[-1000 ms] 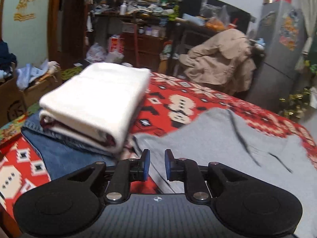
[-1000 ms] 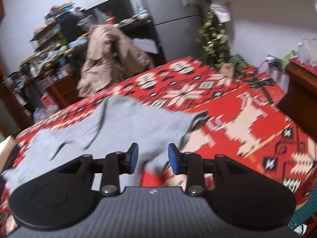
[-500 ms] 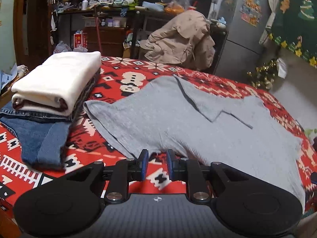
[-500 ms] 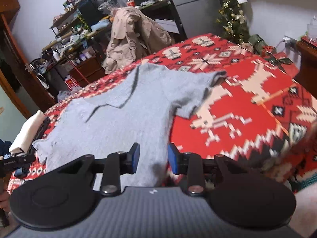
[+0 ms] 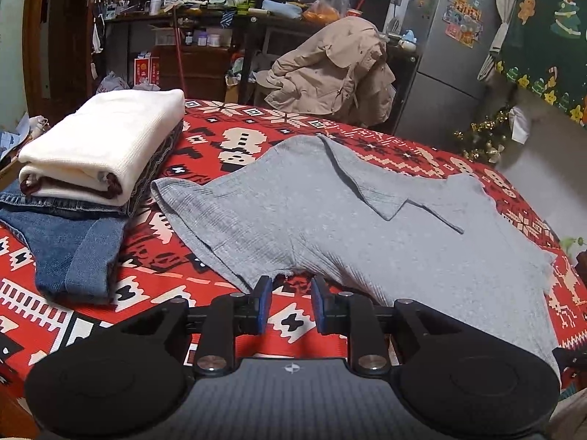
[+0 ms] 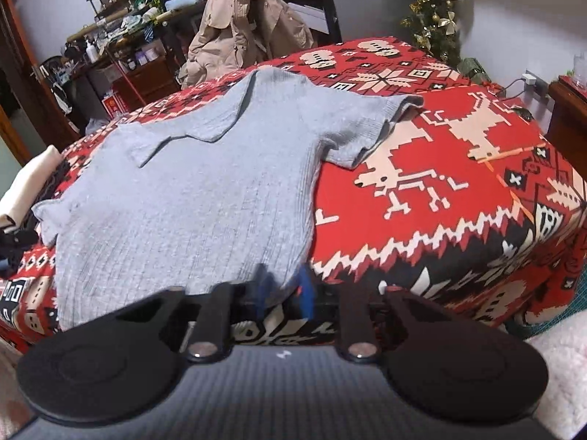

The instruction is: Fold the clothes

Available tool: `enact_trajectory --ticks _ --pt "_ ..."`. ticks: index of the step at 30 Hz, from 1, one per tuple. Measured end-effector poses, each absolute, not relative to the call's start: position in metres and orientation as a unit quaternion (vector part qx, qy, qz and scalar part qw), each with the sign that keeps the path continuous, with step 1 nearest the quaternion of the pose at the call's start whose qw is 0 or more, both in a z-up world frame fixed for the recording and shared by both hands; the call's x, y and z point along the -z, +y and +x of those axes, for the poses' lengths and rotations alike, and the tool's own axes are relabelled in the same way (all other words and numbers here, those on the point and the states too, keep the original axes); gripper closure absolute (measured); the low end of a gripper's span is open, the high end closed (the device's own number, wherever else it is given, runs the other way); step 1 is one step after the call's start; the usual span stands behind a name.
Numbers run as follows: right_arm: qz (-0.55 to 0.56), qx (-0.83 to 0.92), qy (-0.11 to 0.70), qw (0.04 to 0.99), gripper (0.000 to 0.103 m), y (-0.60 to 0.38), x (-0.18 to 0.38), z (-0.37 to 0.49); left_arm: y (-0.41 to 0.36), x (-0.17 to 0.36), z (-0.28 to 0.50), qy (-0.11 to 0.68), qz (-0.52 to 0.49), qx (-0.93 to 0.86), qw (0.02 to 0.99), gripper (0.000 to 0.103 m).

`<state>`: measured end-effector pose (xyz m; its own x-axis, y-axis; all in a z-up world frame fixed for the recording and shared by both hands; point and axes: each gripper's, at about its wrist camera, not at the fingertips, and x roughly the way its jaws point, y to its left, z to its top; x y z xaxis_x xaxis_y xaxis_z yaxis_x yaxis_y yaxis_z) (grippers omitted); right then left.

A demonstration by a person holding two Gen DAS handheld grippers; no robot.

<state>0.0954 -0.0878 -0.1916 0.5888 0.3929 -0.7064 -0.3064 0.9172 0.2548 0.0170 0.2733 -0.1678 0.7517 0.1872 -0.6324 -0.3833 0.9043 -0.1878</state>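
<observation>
1. grey shirt (image 5: pixel 330 220) lies spread flat on the red patterned bed (image 5: pixel 227 146), collar toward the far side, hem toward the grippers.
2. left gripper (image 5: pixel 290 304) sits at the shirt's near edge by the sleeve, jaws apart and opening, only bedcover between them.
3. right gripper (image 6: pixel 284 289) is at the shirt's hem corner, pads blurred, closed on the shirt's edge.
4. a folded stack (image 5: pixel 99 150), white on top and jeans beneath, rests just left of the shirt.
</observation>
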Motion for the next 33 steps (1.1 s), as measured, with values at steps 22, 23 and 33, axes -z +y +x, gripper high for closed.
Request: enact_trajectory --ticks 22,23,33 --pt "0.135 -0.206 0.379 0.892 0.077 -0.129 0.176 0.131 0.253 0.173 0.024 0.345 -0.146 -0.064 0.925 0.083" --pt "0.136 -0.209 0.382 0.89 0.077 -0.128 0.177 0.129 0.251 0.173 0.025 0.349 -0.144 -0.055 0.924 0.083" --pt "0.108 -0.239 0.398 0.879 0.078 -0.109 0.181 0.119 0.228 0.187 0.043 0.393 -0.115 -0.009 0.912 0.083"
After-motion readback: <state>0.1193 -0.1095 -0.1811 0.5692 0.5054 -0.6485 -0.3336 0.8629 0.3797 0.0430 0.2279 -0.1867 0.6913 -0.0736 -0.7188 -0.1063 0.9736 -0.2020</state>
